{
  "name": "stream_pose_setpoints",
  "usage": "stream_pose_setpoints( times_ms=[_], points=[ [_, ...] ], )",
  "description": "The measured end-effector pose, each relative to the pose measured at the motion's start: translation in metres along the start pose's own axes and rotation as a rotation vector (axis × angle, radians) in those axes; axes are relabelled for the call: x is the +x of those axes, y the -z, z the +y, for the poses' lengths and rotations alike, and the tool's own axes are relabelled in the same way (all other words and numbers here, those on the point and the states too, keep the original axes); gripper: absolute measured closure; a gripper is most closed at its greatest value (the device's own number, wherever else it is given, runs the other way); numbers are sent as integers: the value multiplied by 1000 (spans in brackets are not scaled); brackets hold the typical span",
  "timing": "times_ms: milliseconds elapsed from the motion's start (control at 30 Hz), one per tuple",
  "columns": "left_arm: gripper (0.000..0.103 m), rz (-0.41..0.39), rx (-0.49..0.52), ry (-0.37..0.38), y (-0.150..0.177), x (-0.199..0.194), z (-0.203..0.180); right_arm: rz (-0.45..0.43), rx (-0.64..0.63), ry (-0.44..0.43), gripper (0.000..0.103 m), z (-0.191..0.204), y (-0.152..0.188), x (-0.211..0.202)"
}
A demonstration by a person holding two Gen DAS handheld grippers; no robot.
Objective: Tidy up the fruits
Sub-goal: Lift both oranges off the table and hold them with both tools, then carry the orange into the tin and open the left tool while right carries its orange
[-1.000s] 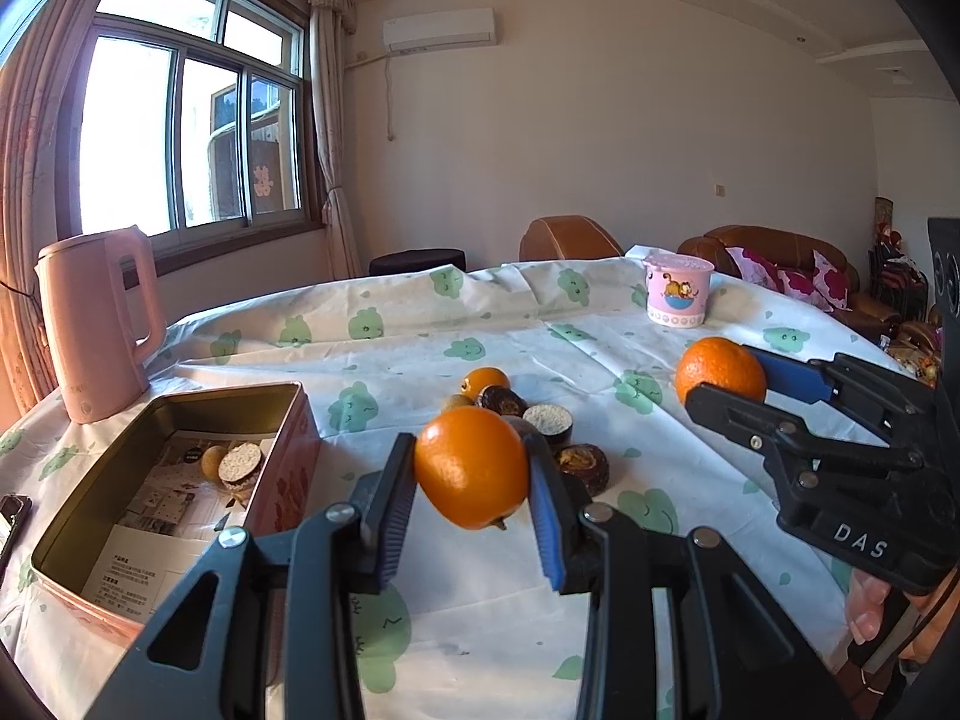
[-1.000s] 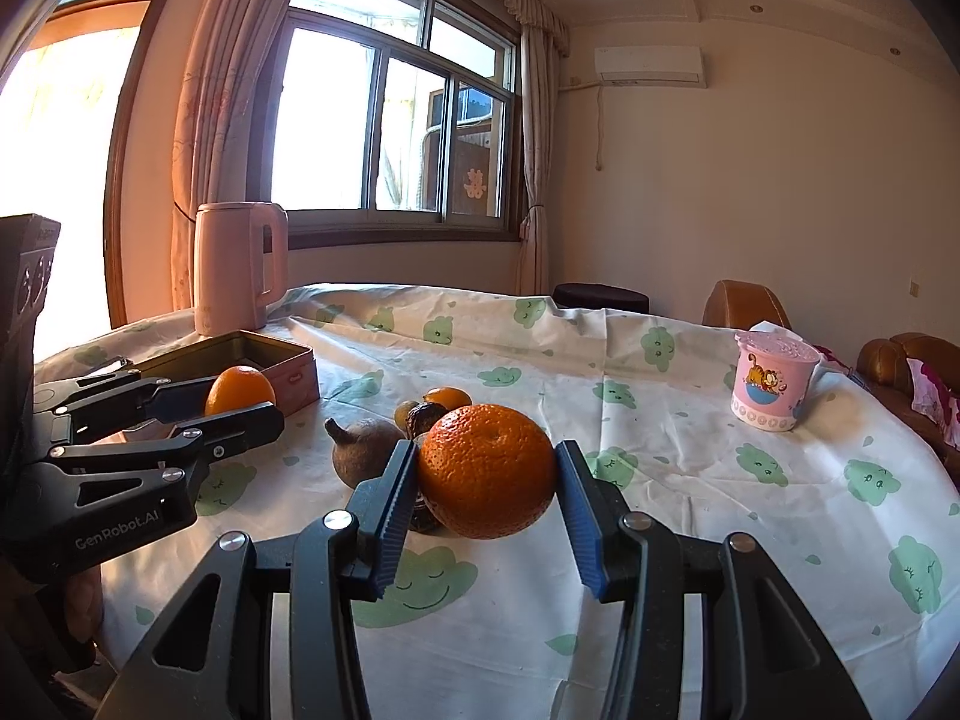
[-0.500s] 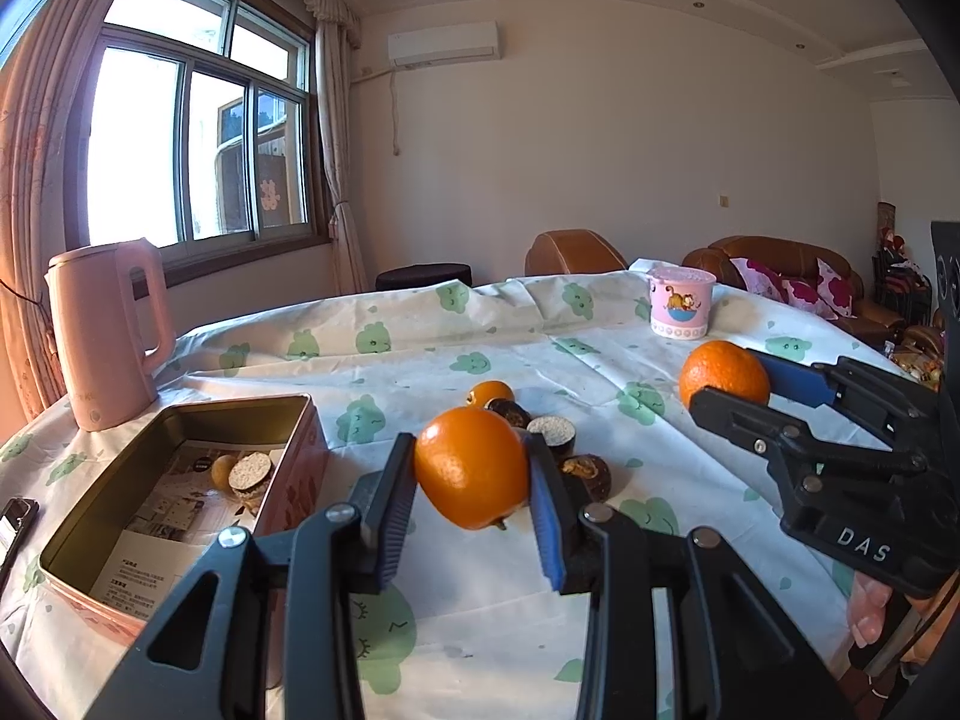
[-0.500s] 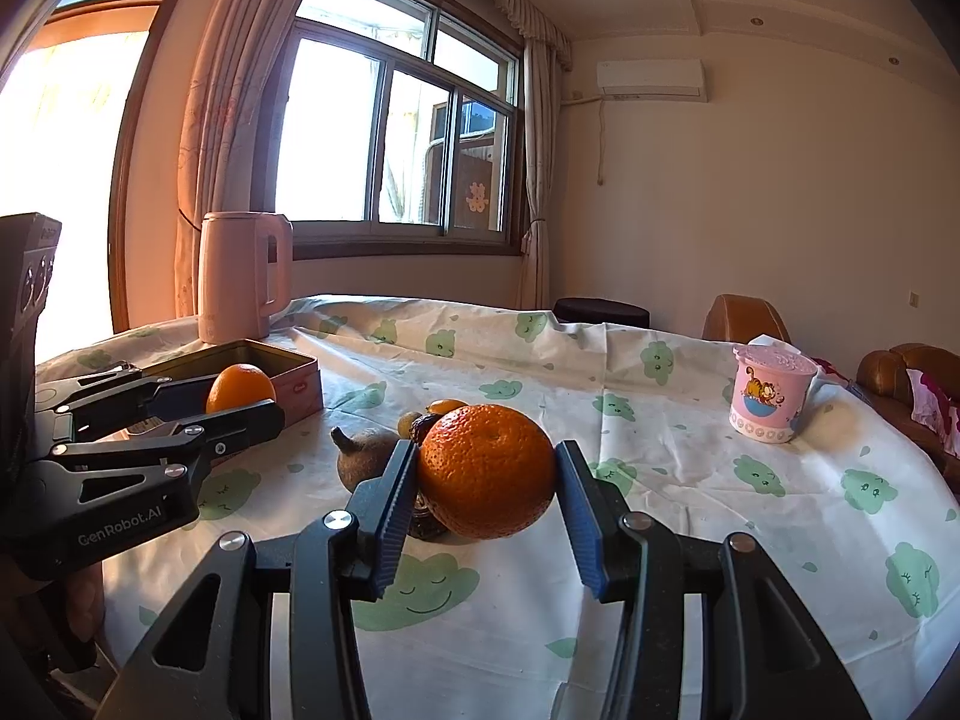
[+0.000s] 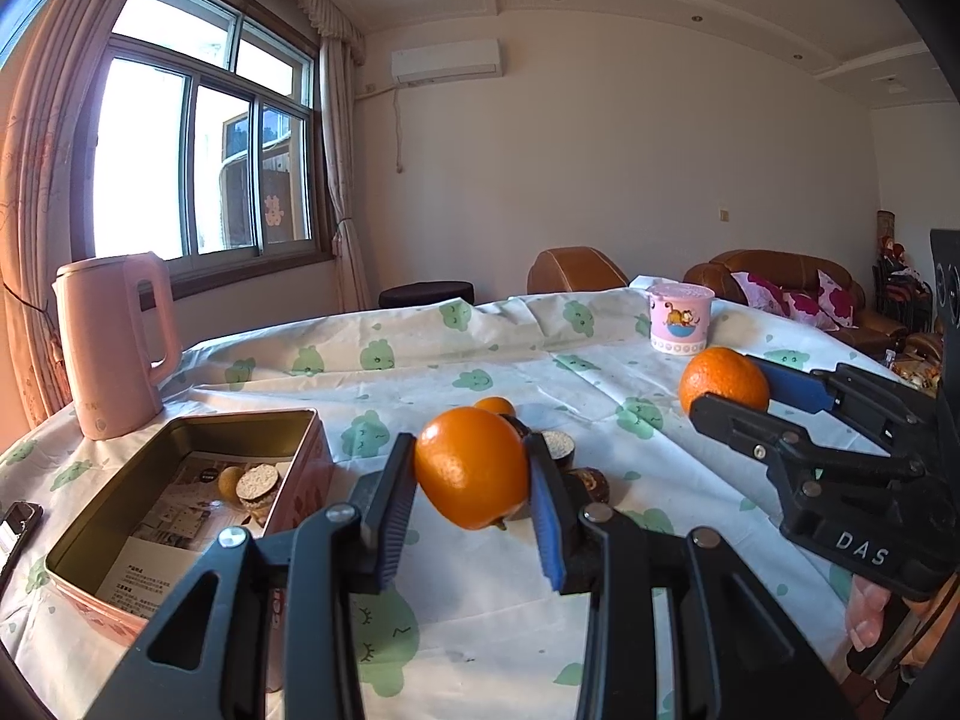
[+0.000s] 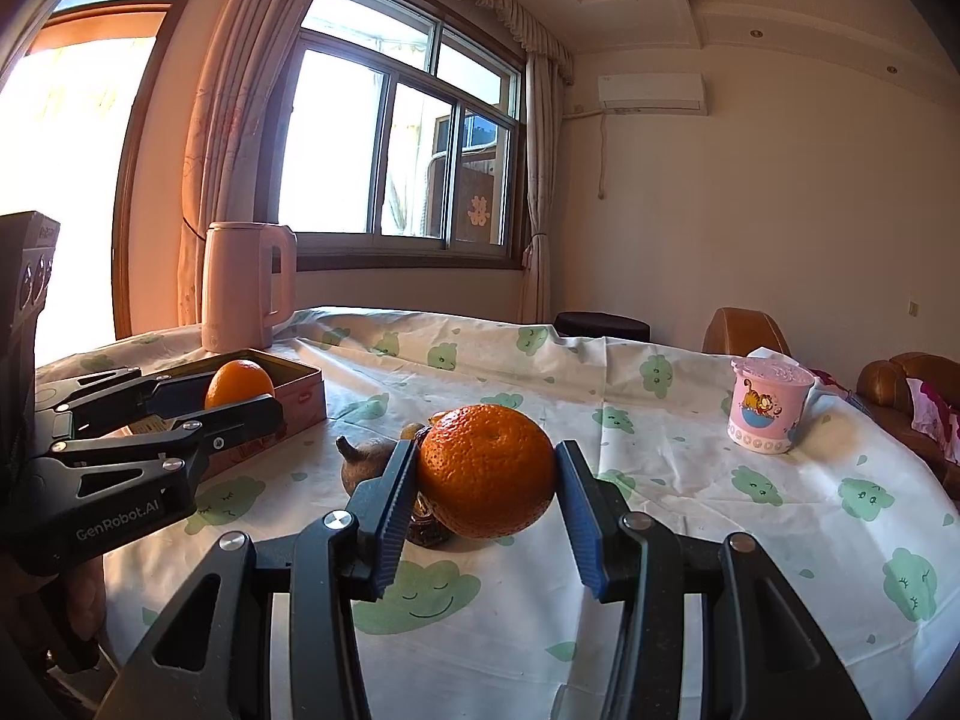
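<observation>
While you are holding both tongs above the surface [image 5: 600,378], left tongs [image 5: 474,510] are clamping a smooth orange [image 5: 471,467]; right tongs [image 6: 486,501] are gripping a dimpled tangerine [image 6: 486,471], tin box [image 5: 180,480] lying at nine o'clock.

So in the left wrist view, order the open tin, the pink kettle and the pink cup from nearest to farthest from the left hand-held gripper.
From the left hand-held gripper:
1. Open tin, just left of it.
2. Pink kettle, far left, behind the tin.
3. Pink cup, far right, across the table.

Orange fruit [image 5: 471,468]; white tablecloth [image 5: 540,372], green cloud faces; pink kettle [image 5: 114,342].
</observation>
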State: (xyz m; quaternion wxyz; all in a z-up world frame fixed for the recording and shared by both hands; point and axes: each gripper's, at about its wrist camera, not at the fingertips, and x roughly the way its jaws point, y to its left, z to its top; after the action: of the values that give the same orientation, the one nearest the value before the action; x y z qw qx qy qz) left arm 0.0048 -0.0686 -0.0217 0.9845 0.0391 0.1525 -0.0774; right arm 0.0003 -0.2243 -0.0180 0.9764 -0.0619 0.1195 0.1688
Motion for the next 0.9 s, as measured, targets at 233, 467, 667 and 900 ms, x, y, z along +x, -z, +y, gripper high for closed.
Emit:
stream_pose_setpoints(
  times_ms=[233, 467, 667, 900],
  points=[
    [66, -27, 2, -9, 0, -4, 0, -33, -6, -4, 55, 1, 1, -6],
    [66, -38, -12, -21, -3, -7, 5, -34, 33, -42, 55, -4, -2, -7],
    [66, -44, -40, -42, -10, -13, 18, -36, 19, -56, 55, 2, -19, -11],
    [66, -35, -67, -74, -18, -16, 40, -39, 19, -113, 55, 12, -49, -8]
  ],
)
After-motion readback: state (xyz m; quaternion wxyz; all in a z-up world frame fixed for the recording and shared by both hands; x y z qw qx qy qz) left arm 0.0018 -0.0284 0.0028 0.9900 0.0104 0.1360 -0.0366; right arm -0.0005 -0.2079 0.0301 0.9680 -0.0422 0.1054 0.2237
